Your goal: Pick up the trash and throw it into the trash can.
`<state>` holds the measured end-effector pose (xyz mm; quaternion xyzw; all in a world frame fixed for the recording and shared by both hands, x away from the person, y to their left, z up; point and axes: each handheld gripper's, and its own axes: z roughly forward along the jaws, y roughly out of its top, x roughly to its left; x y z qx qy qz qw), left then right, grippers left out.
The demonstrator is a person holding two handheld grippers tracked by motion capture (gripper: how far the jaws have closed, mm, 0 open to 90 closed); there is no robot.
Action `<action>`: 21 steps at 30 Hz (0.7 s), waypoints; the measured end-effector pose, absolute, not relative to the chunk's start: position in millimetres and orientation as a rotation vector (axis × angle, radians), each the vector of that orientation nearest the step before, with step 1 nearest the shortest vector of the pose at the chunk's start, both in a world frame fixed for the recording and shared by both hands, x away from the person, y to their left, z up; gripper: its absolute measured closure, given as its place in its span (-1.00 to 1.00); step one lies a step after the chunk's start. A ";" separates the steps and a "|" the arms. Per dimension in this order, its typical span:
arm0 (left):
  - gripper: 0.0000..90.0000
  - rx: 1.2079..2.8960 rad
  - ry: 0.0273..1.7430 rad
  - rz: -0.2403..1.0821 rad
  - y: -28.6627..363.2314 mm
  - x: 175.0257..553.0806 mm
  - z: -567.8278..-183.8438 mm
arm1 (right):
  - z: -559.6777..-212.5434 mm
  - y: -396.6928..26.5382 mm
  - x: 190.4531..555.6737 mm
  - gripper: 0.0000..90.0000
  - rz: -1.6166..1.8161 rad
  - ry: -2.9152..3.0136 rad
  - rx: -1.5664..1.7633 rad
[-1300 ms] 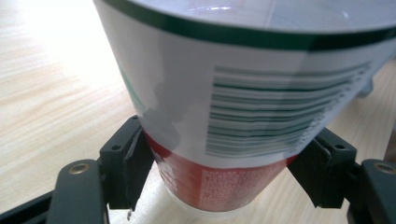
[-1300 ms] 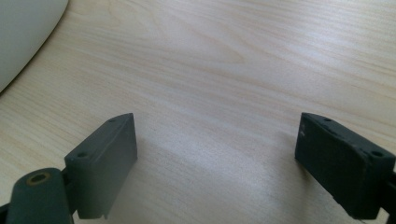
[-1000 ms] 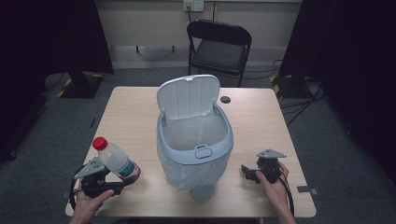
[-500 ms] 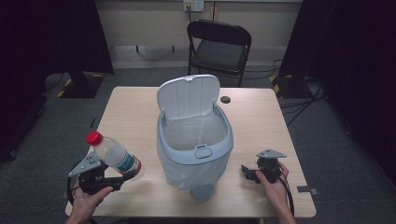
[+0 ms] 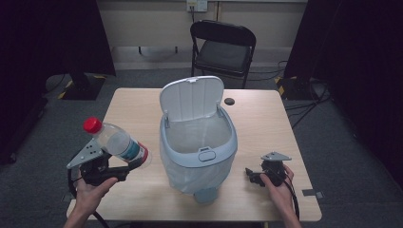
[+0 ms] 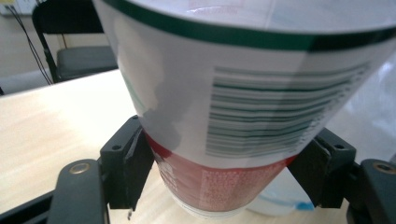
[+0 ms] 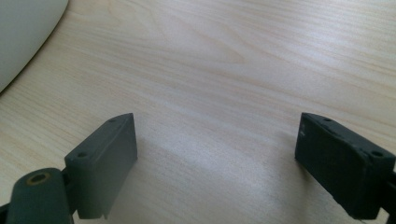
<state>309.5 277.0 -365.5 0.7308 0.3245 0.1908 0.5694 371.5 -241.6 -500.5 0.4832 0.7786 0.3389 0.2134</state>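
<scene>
A clear plastic bottle [image 5: 116,141] with a red cap and a white, green and red label hangs tilted above the table's left front, cap pointing up and left. My left gripper [image 5: 135,162] is shut on its lower end; in the left gripper view both pads [image 6: 135,165] press the bottle [image 6: 233,93] near its red band. A pale blue bin [image 5: 198,142] with a clear liner and its lid raised stands mid-table, to the right of the bottle. My right gripper [image 5: 251,176] rests low on the table at the right front, jaws wide apart over bare wood [image 7: 215,154].
A small dark round object [image 5: 230,101] lies on the table [image 5: 133,107] behind the bin. A black folding chair [image 5: 222,47] stands beyond the far edge. The bin's wall [image 7: 23,32] shows at the upper left of the right gripper view.
My left gripper has lifted the bottle off the table and tipped it, its cap now higher and further left. The right hand has kept still.
</scene>
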 end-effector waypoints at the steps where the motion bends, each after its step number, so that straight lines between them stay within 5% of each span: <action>1: -0.38 1.699 0.767 0.450 276.2 310.7 -362.0 | -500.5 -241.6 371.5 -0.74 0.940 2.161 1.341; 21: -0.38 1.610 0.708 0.531 278.3 313.4 -314.8 | -500.5 -241.6 371.6 -0.74 0.940 2.161 1.341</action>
